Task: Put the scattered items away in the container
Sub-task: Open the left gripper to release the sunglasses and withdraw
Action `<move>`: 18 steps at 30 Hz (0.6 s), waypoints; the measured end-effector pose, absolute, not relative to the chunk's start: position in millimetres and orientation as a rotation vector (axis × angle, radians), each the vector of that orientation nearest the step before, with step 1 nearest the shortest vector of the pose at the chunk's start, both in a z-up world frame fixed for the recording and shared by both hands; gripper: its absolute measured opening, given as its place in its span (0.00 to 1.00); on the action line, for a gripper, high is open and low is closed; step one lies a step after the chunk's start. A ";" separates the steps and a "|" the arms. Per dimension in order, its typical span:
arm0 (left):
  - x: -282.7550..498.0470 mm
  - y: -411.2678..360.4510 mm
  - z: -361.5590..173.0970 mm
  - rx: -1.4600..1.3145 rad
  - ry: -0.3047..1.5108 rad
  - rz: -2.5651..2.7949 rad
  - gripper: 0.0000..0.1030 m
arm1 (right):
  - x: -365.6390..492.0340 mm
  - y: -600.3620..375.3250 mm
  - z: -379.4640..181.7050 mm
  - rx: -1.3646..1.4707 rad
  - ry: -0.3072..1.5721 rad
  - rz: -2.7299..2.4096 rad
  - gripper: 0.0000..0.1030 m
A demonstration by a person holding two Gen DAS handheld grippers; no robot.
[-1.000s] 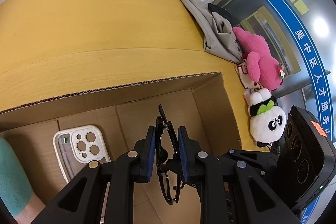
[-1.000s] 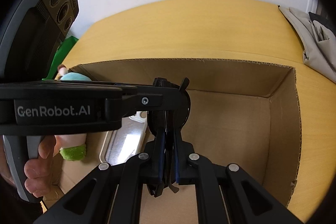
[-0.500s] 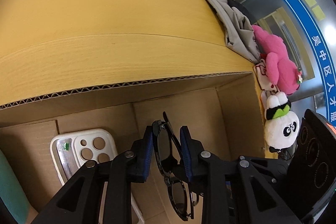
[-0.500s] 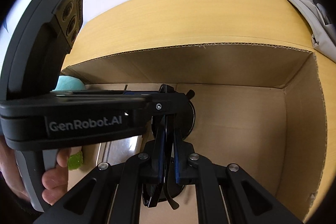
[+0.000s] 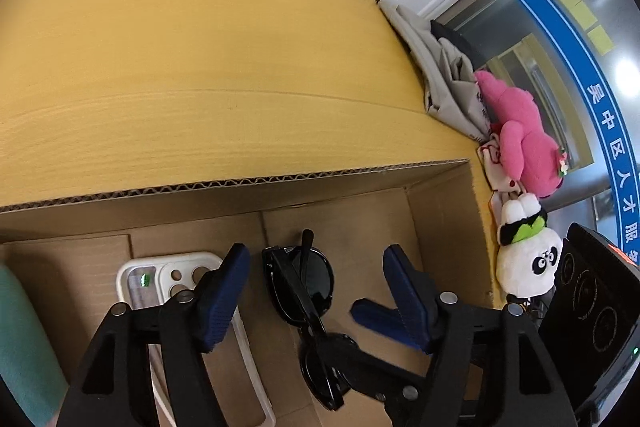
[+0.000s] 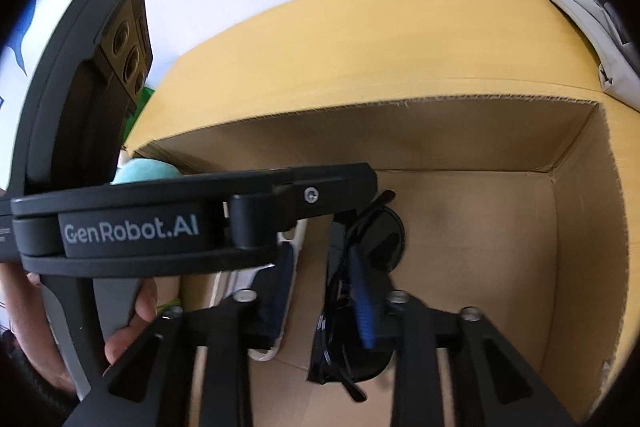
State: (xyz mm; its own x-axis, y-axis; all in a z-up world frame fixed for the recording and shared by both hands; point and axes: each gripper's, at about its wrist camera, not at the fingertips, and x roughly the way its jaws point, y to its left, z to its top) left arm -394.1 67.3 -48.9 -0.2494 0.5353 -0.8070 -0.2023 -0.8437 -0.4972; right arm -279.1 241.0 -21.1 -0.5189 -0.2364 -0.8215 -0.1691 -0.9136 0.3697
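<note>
Black folded sunglasses (image 5: 304, 283) sit low inside the cardboard box (image 5: 280, 179), free of my left gripper (image 5: 315, 259), whose jaws are opening wide on either side of them. In the right wrist view the sunglasses (image 6: 380, 235) stand between the jaws of my right gripper (image 6: 320, 263), which are opening; they lean by the right blue pad (image 6: 360, 291), and the left pad is well clear. One blue finger (image 5: 384, 315) of the right gripper shows beside the glasses in the left wrist view. A hand (image 6: 132, 315) holds the left tool's black body (image 6: 160, 227).
A white phone case (image 5: 176, 271) lies on the box floor left of the glasses, and a teal soft item (image 5: 16, 327) sits at the far left. On the yellow table (image 5: 200, 67) beyond the box's right wall are a grey cloth bag (image 5: 440, 67), a pink plush (image 5: 520, 147) and a panda plush (image 5: 528, 267).
Both grippers were shut on the sunglasses and have opened. The glasses have dropped lower into the box and lean to the right.
</note>
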 end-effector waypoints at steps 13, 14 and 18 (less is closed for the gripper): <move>-238.0 38.7 86.6 -1.057 -0.247 2.452 0.97 | -168.5 206.2 57.1 1.277 -0.244 -2.930 0.74; -222.6 36.4 94.8 -1.019 -0.233 2.483 0.97 | -165.4 206.7 65.0 1.256 -0.212 -2.961 0.74; -162.9 26.9 119.3 -0.886 -0.241 2.556 0.99 | -144.2 188.9 85.2 1.201 -0.107 -3.059 0.74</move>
State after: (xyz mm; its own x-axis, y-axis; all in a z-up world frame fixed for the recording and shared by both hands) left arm -162.9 26.9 119.3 -0.7074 0.4438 -0.5501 -0.3331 -0.8958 -0.2943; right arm -144.2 188.9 85.2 -0.7238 0.1120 -0.6808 -0.1595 -0.9872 0.0072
